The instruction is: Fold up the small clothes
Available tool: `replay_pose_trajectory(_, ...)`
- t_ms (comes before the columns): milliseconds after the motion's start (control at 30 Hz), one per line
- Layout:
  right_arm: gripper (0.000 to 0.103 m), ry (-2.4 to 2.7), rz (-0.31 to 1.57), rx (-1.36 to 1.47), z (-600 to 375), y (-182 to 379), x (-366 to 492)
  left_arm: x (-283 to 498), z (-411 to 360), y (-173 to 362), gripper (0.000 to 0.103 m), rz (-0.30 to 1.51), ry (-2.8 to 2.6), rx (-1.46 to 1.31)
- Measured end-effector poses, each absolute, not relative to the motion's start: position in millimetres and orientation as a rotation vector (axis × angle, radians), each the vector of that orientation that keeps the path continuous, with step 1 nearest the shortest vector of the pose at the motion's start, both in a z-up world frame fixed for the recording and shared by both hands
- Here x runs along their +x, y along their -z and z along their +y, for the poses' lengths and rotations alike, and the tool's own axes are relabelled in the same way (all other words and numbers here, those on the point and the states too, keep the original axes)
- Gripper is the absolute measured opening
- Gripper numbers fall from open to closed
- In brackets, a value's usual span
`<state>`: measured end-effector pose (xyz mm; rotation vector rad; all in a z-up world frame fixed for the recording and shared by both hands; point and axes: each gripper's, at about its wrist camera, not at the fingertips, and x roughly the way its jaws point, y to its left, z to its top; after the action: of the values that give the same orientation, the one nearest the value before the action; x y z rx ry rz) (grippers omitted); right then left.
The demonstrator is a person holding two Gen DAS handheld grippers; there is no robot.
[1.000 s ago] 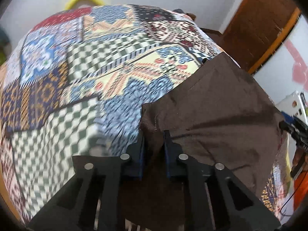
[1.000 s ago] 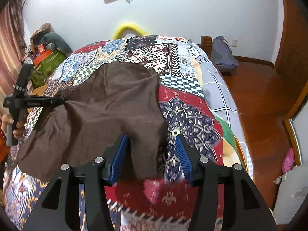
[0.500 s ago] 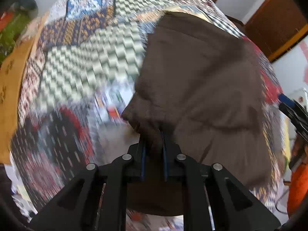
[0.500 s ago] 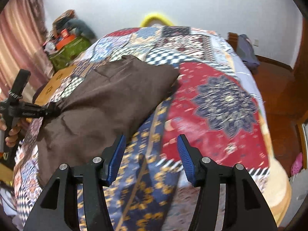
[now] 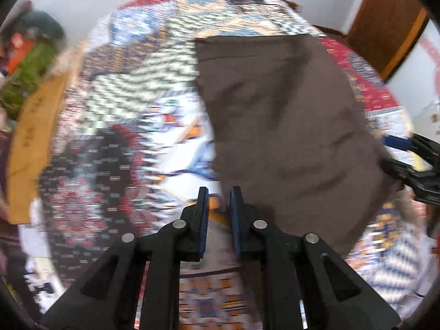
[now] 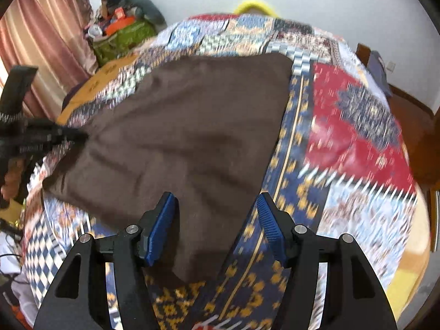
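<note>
A dark brown cloth [image 6: 192, 123] lies spread on the patchwork quilt [image 6: 343, 137]. At the left of the right wrist view, my left gripper [image 6: 82, 137] meets the cloth's left edge, and creases run out from its tip. The blurred left wrist view shows the left gripper [image 5: 219, 192] with its jaws close together. The brown cloth [image 5: 288, 123] reaches the tips, and quilt [image 5: 123, 96] shows in the narrow gap. My right gripper [image 6: 217, 200] hangs over the cloth's near corner with its jaws opening, and its pads do not touch the cloth. The right gripper [image 5: 390, 154] also shows at the cloth's right edge.
A green bag with clutter [image 6: 123, 35] and a pink curtain [image 6: 41, 41] stand beyond the bed's left side. An orange mat [image 5: 35, 126] lies along that edge. Wooden floor [image 6: 412, 115] runs along the right, and a brown door [image 5: 385, 27] is at the far right.
The left gripper pulled the cloth leftwards and it now lies flatter and wider. The bunch of cloth no longer fills its gap. The right gripper's jaws widened and swung over the cloth's near corner.
</note>
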<state>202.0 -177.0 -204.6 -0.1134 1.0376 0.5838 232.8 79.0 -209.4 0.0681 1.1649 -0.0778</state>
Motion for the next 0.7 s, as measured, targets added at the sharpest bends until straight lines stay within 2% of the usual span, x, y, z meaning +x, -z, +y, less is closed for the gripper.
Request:
replay_pose_trajectory(233,0.058,-0.565,1.043,-0.107,-191,203,178,215,107,206,0.015,1.156,0.051,0.002)
replay_pose_trajectory(267,0.058,-0.563,1.034,-0.11,-193,198,178,212,105,201,0.018,1.143,0.064,-0.006)
replay_pose_trajectory(333,0.058,-0.559,1.014,-0.103,-194,190,178,205,96,188,0.032,1.107,0.102,-0.018)
replay_pose_trajectory(367,0.059,-0.562,1.004,-0.093,-195,188,177,200,90,183,0.048,1.086,0.118,-0.022)
replay_pose_trajectory(400,0.06,-0.564,1.001,-0.082,-194,187,178,197,84,180,0.058,1.063,0.133,-0.02)
replay_pose_trajectory(467,0.06,-0.565,1.006,-0.074,-192,190,178,190,70,179,0.059,1.035,0.155,0.014)
replay_pose_trajectory(700,0.06,-0.562,1.05,-0.068,-193,209,168,177,60,214,0.062,1.102,0.098,0.141)
